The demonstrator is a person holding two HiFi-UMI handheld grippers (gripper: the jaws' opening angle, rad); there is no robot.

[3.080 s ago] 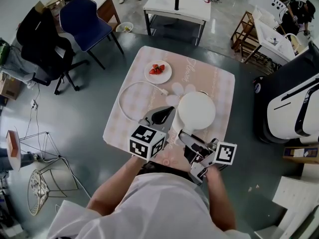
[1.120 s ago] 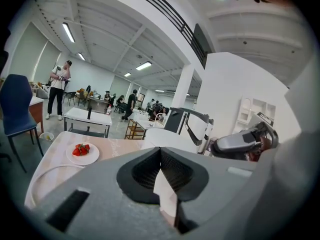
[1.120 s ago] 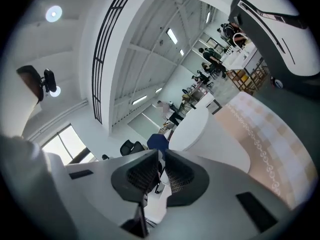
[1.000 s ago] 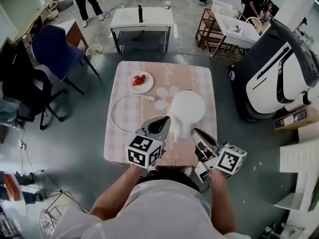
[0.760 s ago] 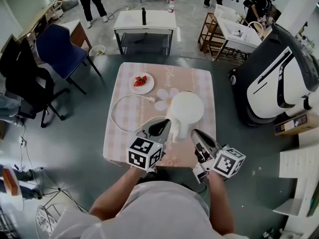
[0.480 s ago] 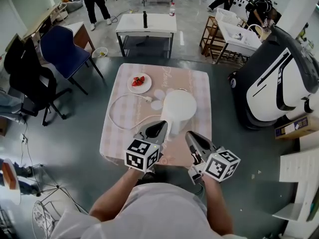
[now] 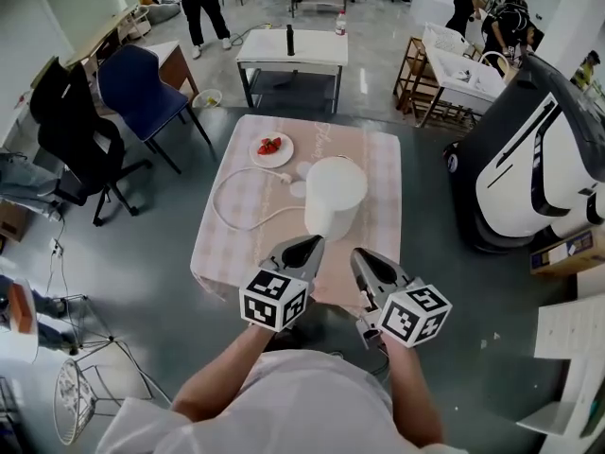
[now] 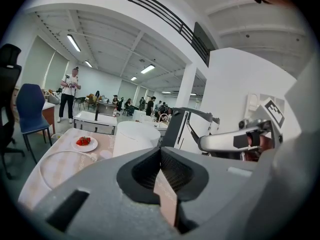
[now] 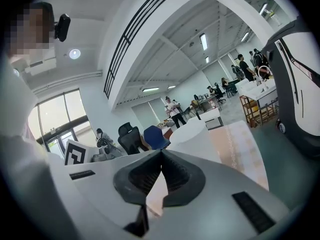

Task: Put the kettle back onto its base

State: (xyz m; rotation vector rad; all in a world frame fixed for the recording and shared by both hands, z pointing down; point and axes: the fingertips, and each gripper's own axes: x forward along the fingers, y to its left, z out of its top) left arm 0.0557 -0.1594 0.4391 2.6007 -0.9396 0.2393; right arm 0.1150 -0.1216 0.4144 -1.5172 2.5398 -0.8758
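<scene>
Two grippers show low in the head view. The left gripper (image 7: 307, 245) and the right gripper (image 7: 363, 257) are side by side at the near edge of the table (image 7: 225, 246). The white kettle (image 7: 334, 193) stands upright mid-table, apart from both.

In the left gripper view, the left gripper (image 8: 161, 149) has its jaws pressed together, holding nothing. The kettle (image 8: 133, 139) stands ahead.

In the right gripper view, the right gripper (image 9: 161, 152) is pressed together too, and empty. The kettle (image 9: 192, 134) is ahead.
</scene>
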